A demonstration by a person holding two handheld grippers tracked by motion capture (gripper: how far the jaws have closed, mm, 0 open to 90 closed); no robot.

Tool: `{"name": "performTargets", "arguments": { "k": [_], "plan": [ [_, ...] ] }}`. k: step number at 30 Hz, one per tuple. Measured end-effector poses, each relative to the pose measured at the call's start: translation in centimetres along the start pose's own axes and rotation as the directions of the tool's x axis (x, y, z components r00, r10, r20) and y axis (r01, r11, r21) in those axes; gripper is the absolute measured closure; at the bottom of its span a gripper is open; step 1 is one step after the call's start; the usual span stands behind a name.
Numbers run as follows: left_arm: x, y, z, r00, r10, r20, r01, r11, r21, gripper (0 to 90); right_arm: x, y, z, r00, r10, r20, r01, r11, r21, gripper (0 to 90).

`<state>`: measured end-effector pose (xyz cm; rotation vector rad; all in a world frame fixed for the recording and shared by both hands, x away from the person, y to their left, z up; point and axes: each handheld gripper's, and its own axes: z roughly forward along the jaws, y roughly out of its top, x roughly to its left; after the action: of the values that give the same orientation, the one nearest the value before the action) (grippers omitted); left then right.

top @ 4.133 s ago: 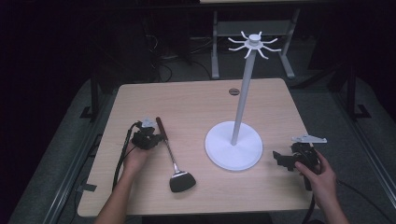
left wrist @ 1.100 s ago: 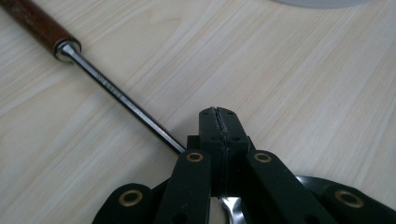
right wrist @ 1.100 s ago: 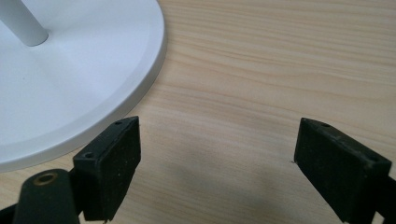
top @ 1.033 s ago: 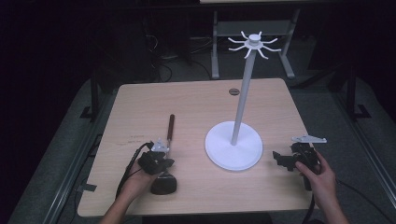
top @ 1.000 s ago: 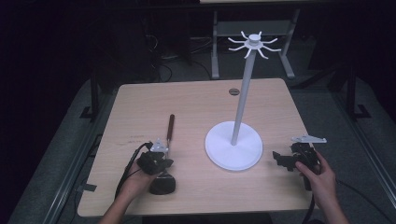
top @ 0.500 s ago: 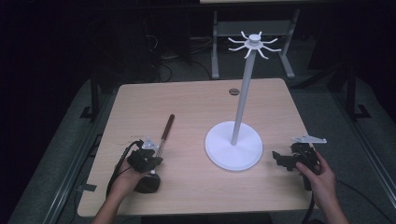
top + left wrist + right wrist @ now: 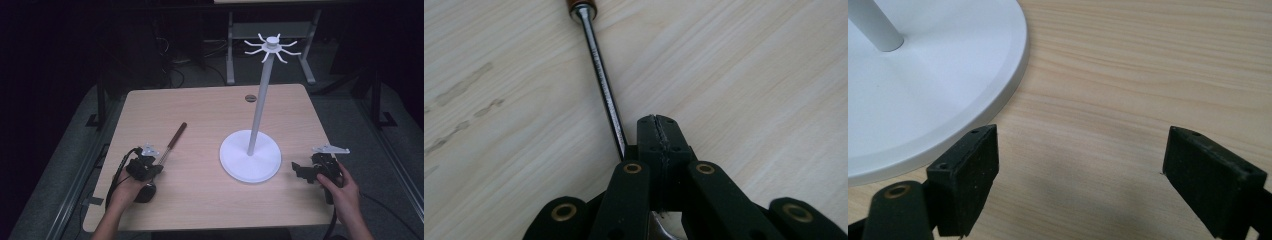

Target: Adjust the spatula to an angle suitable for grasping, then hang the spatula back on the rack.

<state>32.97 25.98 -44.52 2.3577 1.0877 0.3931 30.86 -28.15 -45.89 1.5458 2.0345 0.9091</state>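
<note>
On the wooden table (image 7: 200, 107) in the high view, a white stand (image 7: 250, 159) with a round base and hooked top rises right of centre. Left of the stand lies a ladle-like utensil (image 7: 172, 141), brown handle pointing away, its black head by the person's left hand; the left gripper (image 7: 143, 167) sits over its shaft there. Right of the stand, the right gripper (image 7: 306, 171) rests near the base. In the left gripper view, the jaws are pressed together, the metal shaft (image 7: 601, 80) running past their left side; whether they pinch it is unclear. In the right gripper view, the jaws stand wide apart, just beside the stand's base (image 7: 943, 95).
</note>
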Motion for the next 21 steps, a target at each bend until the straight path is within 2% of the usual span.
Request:
{"name": "performTargets", "arguments": {
  "k": [5, 6, 8, 11, 14, 16, 17, 18, 21],
  "plan": [
    [0.7, -0.3, -0.3, 0.9996, -0.01, -0.026, 0.01, 0.9999, 0.004, 90.0, 0.0, 0.0, 0.0, 1.0, -0.001, 0.0, 0.001, 1.0, 0.002, 14.4],
    [0.9, -0.5, -0.3, 0.9991, -0.024, -0.035, 0.024, 0.9997, 0.002, 90.0, 0.0, 0.0, 0.0, 1.0, 0.0, 0.0, 0.0, 1.0, 0.002, 14.4],
    [1.1, -0.6, -0.4, 0.999, -0.027, -0.035, 0.027, 0.9996, 0.002, 90.0, 0.0, 0.0, 0.0, 1.0, 0.0, 0.0, 0.0, 1.0, 0.003, 14.4],
    [1.3, -0.6, -0.5, 0.999, -0.04, -0.02, 0.04, 0.9992, -0.005, 89.9, 0.0, 0.0, 0.0, 1.0, 0.0, 0.0, 0.0, 1.0, 0.003, 14.4],
    [1.4, -0.3, -1.0, 0.9976, -0.068, 0.015, 0.069, 0.9972, -0.03, 89.2, 0.0, 0.0, 0.0, 1.0, 0.0, 0.001, 0.0, 1.0, 0.002, 14.4],
    [1.5, -0.2, -1.1, 0.9964, -0.08, 0.026, 0.081, 0.996, -0.037, 84.8, 0.0, 0.0, 0.0, 1.0, 0.0, 0.001, 0.0, 1.0, 0.002, 14.4],
    [1.7, 0.3, -1.4, 0.9943, -0.099, 0.038, 0.101, 0.9938, -0.047, 82.2, 0.0, 0.0, 0.0, 1.0, 0.002, 0.001, -0.002, 1.0, 0.0, 14.4],
    [1.7, 0.3, -1.4, 0.9943, -0.099, 0.038, 0.101, 0.9938, -0.047, 79.3, 0.0, 0.0, 0.0, 1.0, 0.002, 0.001, -0.002, 1.0, 0.0, 14.4],
    [2.2, 1.3, -1.6, 0.9924, -0.113, 0.048, 0.114, 0.993, -0.029, 70.2, -0.1, 0.0, 0.1, 1.0, 0.005, 0.002, -0.005, 1.0, 0.0, 14.4]
  ]
}}
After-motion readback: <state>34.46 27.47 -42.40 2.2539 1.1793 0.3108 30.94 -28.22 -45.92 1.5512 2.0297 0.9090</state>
